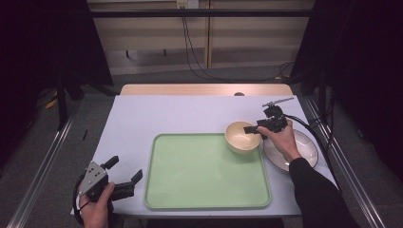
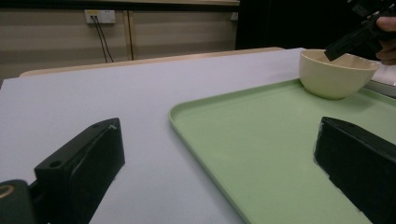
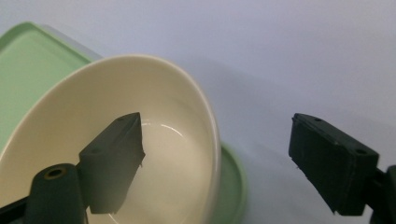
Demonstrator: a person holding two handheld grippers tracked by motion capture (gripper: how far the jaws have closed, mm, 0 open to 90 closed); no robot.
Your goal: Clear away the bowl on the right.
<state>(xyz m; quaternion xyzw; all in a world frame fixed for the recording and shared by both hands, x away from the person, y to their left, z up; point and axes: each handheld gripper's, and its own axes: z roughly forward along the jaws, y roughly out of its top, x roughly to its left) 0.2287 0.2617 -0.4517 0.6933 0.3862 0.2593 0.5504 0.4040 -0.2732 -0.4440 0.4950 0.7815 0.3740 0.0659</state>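
A cream bowl (image 1: 242,137) stands empty on the far right corner of the green tray (image 1: 204,175). My right gripper (image 1: 254,131) is open and straddles the bowl's right rim. In the right gripper view one jaw hangs inside the bowl (image 3: 177,154) and the other outside it over the white tabletop, and neither pad touches the rim. My left gripper (image 1: 126,167) is open with nothing between its jaws, low at the table's front left beside the tray's left edge. The left gripper view looks across the tray (image 2: 261,140) to the bowl (image 2: 334,74) and the right gripper (image 2: 345,44) above it.
A white plate (image 1: 304,142) lies on the table just right of the bowl, partly under the right hand. The white tabletop (image 1: 157,114) stretches left of and behind the tray. A wooden strip (image 1: 204,89) runs along the table's far edge. Cables hang down the back wall.
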